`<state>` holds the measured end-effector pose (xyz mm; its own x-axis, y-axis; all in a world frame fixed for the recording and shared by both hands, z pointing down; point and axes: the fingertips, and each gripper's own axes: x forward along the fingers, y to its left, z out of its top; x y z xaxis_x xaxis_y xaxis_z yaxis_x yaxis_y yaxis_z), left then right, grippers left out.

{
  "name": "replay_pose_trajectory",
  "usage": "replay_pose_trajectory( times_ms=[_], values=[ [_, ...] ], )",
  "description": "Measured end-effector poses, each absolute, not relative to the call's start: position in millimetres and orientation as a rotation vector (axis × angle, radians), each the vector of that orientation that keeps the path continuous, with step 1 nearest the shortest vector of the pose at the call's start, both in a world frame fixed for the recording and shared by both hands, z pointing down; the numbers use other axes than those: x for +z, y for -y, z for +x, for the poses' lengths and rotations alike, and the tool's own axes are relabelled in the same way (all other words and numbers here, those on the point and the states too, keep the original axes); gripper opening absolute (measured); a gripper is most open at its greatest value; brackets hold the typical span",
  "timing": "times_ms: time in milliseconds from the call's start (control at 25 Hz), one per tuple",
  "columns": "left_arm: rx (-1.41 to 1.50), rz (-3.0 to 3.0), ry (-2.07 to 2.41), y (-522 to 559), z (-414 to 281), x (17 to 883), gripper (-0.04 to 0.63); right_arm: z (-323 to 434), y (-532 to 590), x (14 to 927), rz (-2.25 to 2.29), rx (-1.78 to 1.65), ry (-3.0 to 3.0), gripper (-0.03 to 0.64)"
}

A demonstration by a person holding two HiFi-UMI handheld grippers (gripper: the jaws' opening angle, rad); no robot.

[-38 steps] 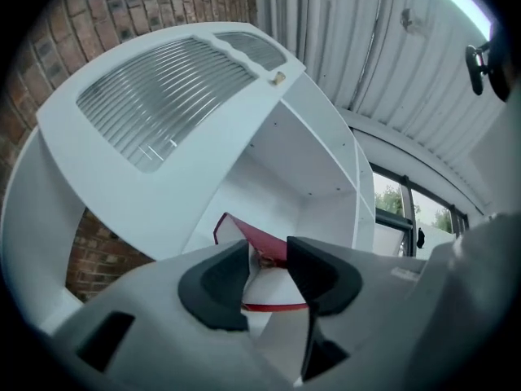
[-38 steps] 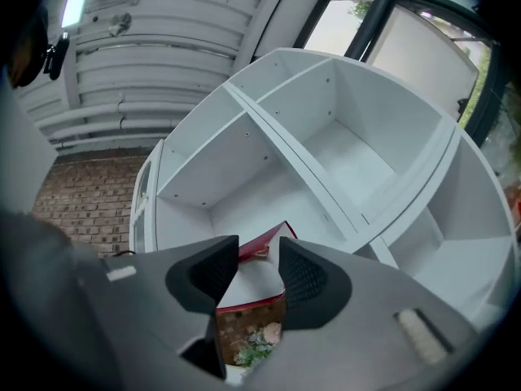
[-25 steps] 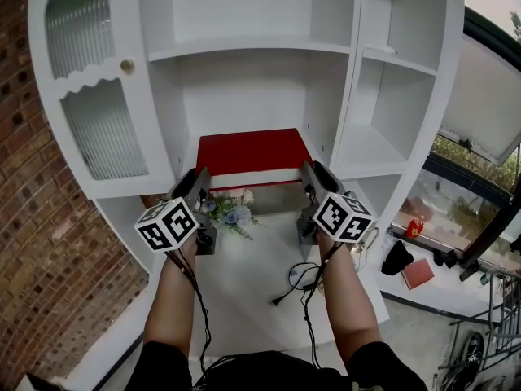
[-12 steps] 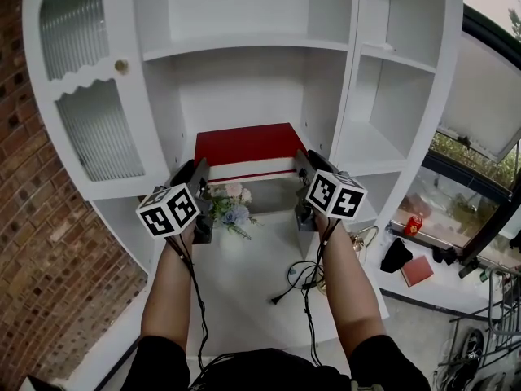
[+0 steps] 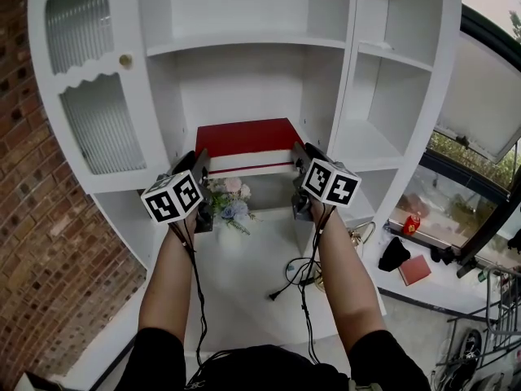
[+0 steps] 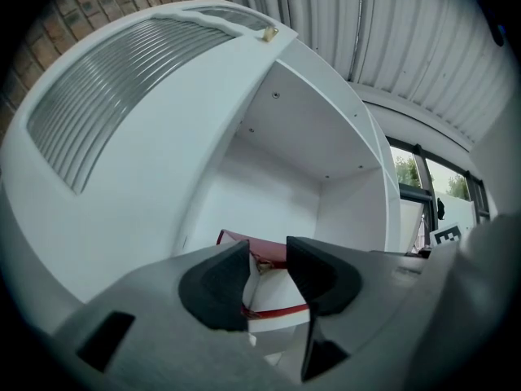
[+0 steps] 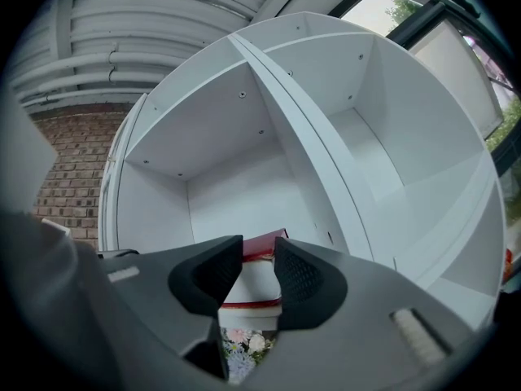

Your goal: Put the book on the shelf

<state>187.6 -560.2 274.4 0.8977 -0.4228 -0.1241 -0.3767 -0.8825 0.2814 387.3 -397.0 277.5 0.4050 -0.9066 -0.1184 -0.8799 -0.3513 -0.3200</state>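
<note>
Red book [image 5: 244, 137], clamped by left tongs [image 5: 198, 163] and right tongs [image 5: 299, 155], hangs at the shelf [image 5: 340, 96] (little side room).

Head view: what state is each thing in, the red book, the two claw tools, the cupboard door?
red book: lying flat, both near corners gripped.
left gripper: closed on the book's left corner.
right gripper: closed on its right corner.
cabinet door: looks shut.

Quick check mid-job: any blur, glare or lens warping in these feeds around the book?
Head view: sharp, even daylight, book clear, shelves bowed at the edges. Left gripper view: heavy fisheye curving, dark corners. Right gripper view: same warping, window washed out.
</note>
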Motion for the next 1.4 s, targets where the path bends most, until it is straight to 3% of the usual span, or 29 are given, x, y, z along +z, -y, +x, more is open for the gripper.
replay_pose_trajectory(
  times_ms=[520, 640, 760, 880, 1160, 1400],
  values=[
    [-0.351, 3.077, 0.787, 498, 139, 259, 0.122, 336, 358, 261, -2.294, 0.165, -1.549, 0.119],
    [-0.343, 3.103, 0.817, 482, 128, 277, 0.093, 310, 346, 273, -2.303, 0.281, -1.561, 0.093],
    [-0.335, 3.129, 0.912, 473, 111, 298, 0.018, 291, 337, 303, -2.352, 0.359, -1.542, 0.055],
    [-0.264, 3.147, 0.940, 464, 102, 334, 0.003, 281, 333, 346, -2.374, 0.295, -1.541, 0.010],
    [0.011, 3.065, 0.804, 441, 98, 431, 0.003, 262, 331, 420, -2.455, 0.144, -1.612, 0.009],
    [0.046, 3.056, 0.775, 433, 91, 444, 0.003, 248, 324, 443, -2.445, 0.038, -1.626, 0.009]
  ],
)
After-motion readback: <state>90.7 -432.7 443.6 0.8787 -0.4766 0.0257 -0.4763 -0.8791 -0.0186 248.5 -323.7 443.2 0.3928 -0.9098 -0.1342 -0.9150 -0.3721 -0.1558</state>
